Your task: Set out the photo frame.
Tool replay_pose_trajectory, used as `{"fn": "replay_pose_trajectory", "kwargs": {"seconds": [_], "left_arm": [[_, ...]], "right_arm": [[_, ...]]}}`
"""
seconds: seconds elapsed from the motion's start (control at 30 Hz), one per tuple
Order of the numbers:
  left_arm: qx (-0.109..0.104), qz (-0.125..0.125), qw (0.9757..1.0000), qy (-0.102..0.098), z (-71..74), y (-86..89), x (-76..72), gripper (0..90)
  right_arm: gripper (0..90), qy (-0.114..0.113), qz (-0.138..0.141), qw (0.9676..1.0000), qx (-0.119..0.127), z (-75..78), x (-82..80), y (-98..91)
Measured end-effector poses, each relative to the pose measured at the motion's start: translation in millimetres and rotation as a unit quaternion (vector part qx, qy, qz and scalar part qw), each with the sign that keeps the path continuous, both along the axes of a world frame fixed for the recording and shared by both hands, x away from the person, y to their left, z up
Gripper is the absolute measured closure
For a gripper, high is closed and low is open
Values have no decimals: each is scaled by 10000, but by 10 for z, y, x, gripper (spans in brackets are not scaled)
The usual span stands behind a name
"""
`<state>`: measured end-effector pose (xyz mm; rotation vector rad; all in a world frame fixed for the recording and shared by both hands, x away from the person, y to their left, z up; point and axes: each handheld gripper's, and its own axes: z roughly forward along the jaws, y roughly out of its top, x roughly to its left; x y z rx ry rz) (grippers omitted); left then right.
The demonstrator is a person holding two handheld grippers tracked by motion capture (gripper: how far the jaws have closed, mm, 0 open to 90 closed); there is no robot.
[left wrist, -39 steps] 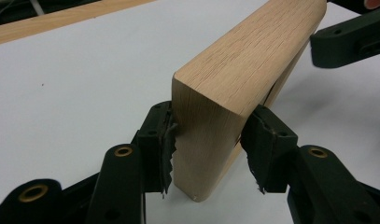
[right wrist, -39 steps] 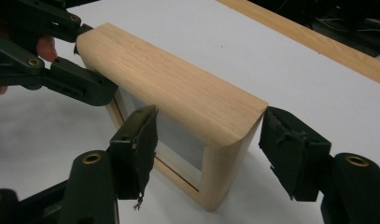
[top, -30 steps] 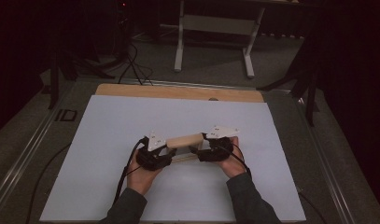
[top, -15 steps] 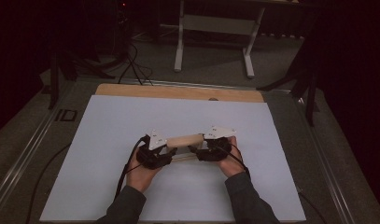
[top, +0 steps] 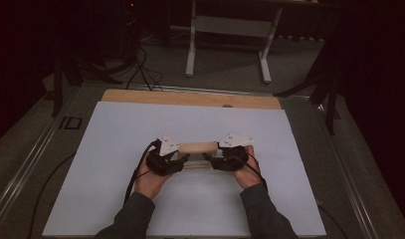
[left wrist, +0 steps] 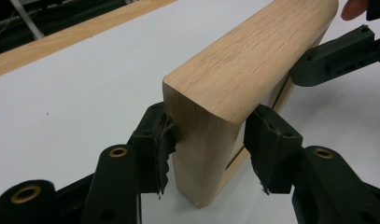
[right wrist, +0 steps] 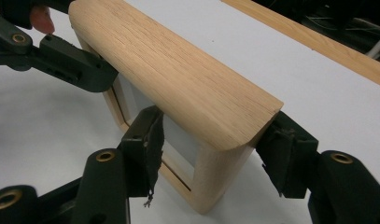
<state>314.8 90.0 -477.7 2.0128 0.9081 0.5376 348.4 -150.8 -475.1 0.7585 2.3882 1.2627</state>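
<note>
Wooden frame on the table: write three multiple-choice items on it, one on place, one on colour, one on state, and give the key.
1. Where is the wooden frame?
A. On the floor beyond the table
B. On the white sheet, near its middle
C. On the bare wooden strip at the far edge

2. What colour is the frame?
A. Black
B. Red
C. Light natural wood

3. How does the frame stand?
A. Upright, with its thick rounded rail on top
B. Lying flat on its face
C. Broken into two pieces

Key: 1 B, as the high view shows it amid the white surface; 2 C, as pale grain shows in both gripper views; 3 A, as the rail sits above the thin sides and the bottom edge.
</note>
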Motion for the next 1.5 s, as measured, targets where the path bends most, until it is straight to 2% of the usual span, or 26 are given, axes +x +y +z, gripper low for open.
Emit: {"fn": "replay_pose_trajectory", "kwargs": {"seconds": [0.13,0.53,0.73,1.17,1.5], "left_arm": [[23,-35,10000,-35,-9,2,39,507],[-242,-100,9996,125,-55,63,166,489],[-392,-48,9990,225,-61,50,202,489],[-639,81,9975,306,-93,43,242,491],[-574,147,9975,378,-142,29,273,485]], "right_arm": [[436,19,-64,10000,-5,-7,15,-1],[453,122,-248,9996,47,-13,53,27],[445,185,-320,9993,82,-8,78,20],[440,329,-357,9986,204,-29,150,-29],[484,389,-400,9982,201,-93,170,-68]]}}
